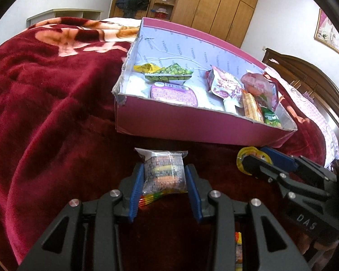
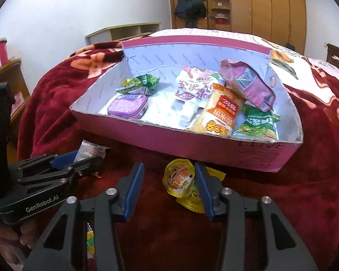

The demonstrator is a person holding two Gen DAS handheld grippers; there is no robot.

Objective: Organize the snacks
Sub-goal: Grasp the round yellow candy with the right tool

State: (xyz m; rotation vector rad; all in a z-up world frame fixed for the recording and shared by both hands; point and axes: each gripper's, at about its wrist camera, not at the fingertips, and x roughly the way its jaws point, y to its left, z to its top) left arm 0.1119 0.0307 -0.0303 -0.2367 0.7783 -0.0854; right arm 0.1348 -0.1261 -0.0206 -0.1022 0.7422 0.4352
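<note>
in the left wrist view, the left gripper [image 1: 165, 187] sits at lower centre with its jaws pressed on both sides of a clear-wrapped snack pack [image 1: 162, 171], which lies on the red blanket [image 1: 45, 117] just in front of the pink box [image 1: 180, 122] in the middle of the frame. the wrapper is thin and crinkly, so the pads may hold film rather than the contents, and the pack could slide out on the way over the box's near wall. the right gripper [image 1: 256, 163] shows at lower right over a yellow jelly cup [image 1: 244, 160]. in the right wrist view, the right gripper [image 2: 169, 187] is at lower centre; one blue pad touches the jelly cup [image 2: 179, 180], the other stands clear, so its jaws are not yet gripping. the cup sits off-centre on a yellow wrapper [image 2: 192, 203], so closing may push it sideways or pinch the wrapper too. the box [image 2: 192, 140] is already crowded on its right side.
</note>
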